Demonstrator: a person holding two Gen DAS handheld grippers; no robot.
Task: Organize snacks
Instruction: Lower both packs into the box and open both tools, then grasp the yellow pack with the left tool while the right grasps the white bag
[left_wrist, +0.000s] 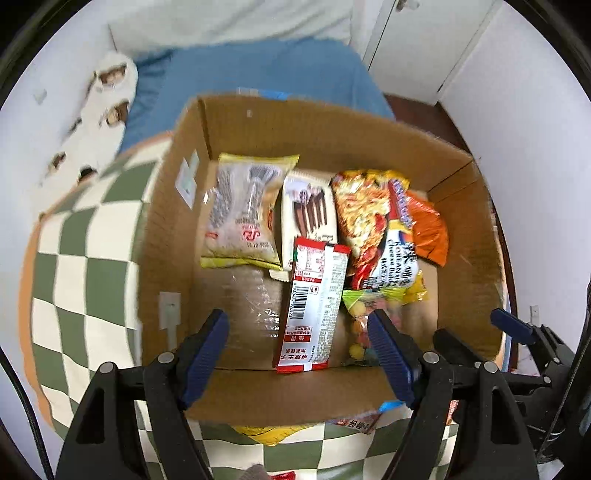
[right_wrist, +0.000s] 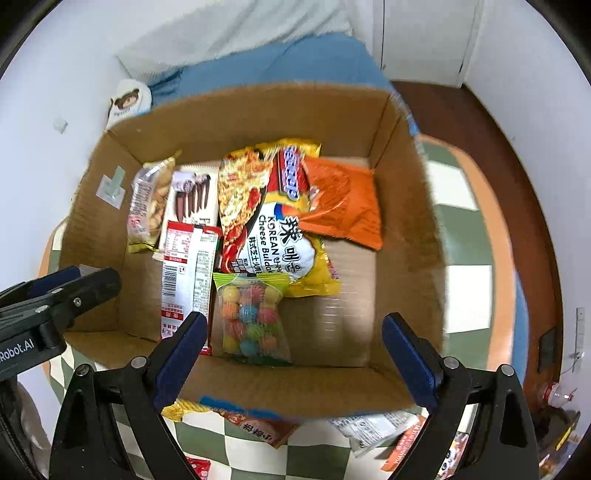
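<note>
Here both tools gape empty above "KOREAN Cheese Buldak" packet.

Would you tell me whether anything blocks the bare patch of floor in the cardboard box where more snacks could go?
Nothing visible does. The cardboard box is open-topped, and its floor is bare right of the candy bag, below the orange packet.

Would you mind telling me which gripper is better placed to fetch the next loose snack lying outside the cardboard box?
Probably the right gripper: open and empty, with several packets on the checkered cloth just below it. The left gripper, also open, shows fewer.
</note>
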